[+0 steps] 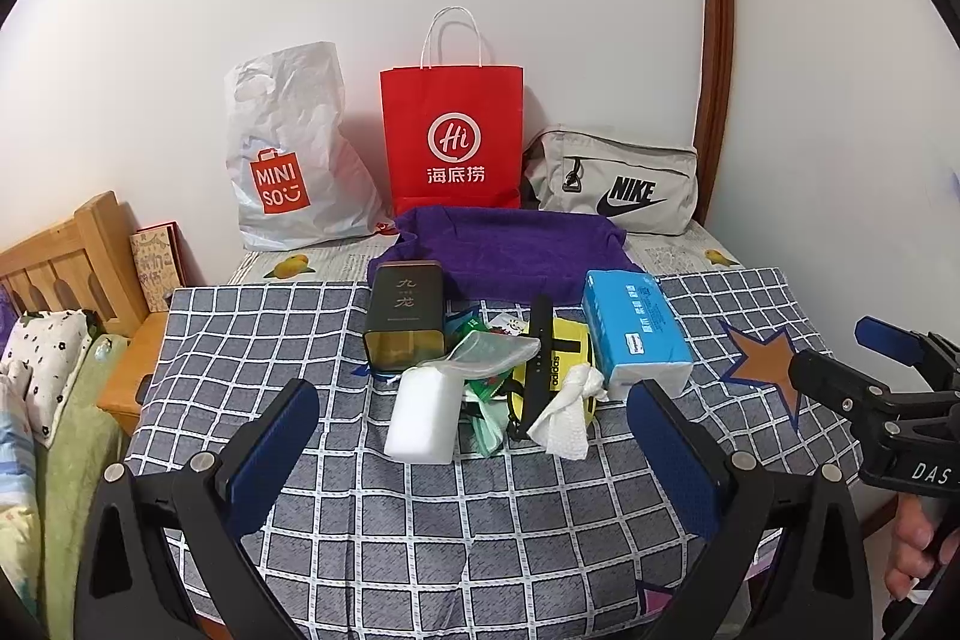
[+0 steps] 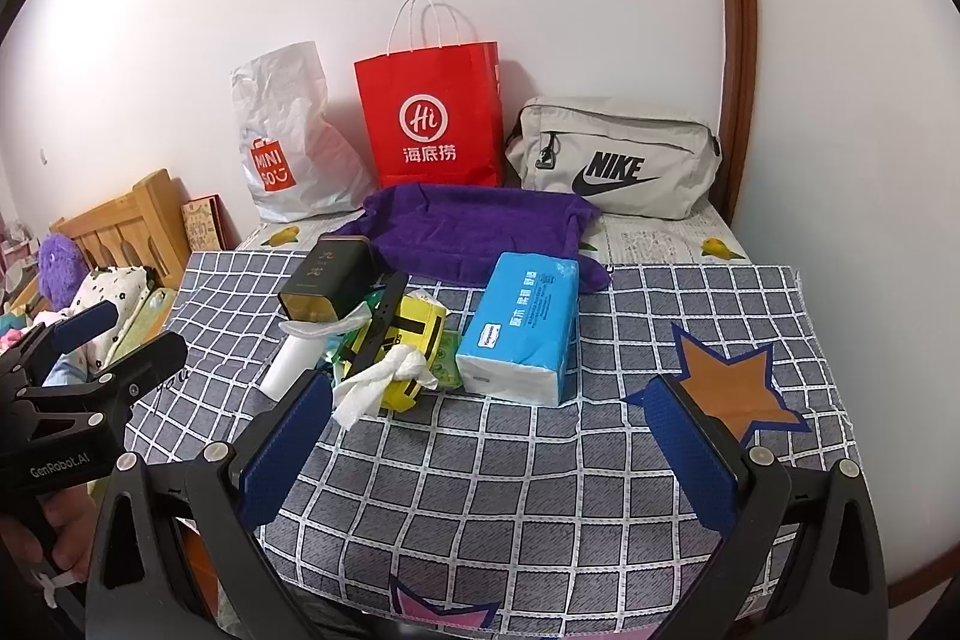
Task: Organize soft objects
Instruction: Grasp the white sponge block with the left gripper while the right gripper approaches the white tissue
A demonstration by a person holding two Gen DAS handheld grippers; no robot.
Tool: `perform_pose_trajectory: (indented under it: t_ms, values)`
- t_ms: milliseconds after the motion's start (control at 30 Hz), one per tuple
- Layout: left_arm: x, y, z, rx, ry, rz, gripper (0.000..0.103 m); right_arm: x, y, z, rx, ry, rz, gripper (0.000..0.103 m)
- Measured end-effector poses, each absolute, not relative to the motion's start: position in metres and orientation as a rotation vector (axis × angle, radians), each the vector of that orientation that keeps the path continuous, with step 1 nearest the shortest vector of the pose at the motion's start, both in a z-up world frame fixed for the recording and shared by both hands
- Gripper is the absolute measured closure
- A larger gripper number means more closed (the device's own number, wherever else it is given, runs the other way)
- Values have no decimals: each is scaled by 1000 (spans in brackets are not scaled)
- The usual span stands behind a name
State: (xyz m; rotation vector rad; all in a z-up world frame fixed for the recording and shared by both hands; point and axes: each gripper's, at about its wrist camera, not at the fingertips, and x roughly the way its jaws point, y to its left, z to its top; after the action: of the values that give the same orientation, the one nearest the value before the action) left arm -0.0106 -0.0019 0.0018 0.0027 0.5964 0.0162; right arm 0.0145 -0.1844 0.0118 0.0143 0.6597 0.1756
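Grey checked tablecloth [image 1: 420,520] is seen under clutter | folded purple towel [image 1: 510,250] is laid behind blue tissue pack [image 1: 636,334] | left gripper [image 1: 474,436] and right gripper [image 2: 489,436] are held spread, nothing grasped.

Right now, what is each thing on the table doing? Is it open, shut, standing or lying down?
Left hand-held gripper: open, empty.
Right hand-held gripper: open, empty.
Red paper bag: upright against the wall.
White plastic bag: standing, crumpled.
Grey pouch: lying, zipped.
Purple towel: spread flat.
Tissue pack: lying flat.
Dark tin: on its side.
White sponge: lying flat.
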Motion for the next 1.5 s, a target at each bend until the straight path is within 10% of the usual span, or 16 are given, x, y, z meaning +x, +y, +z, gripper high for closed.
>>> perform_pose_trajectory:
  t_ms: [1067, 1500]
  values:
    - [83, 48, -99, -21, 842, -67, 1, 80, -158, -52, -79, 786, 230, 0]
    - [123, 55, -145, -8, 877, -181, 36, 111, -153, -81, -79, 866, 239, 1]
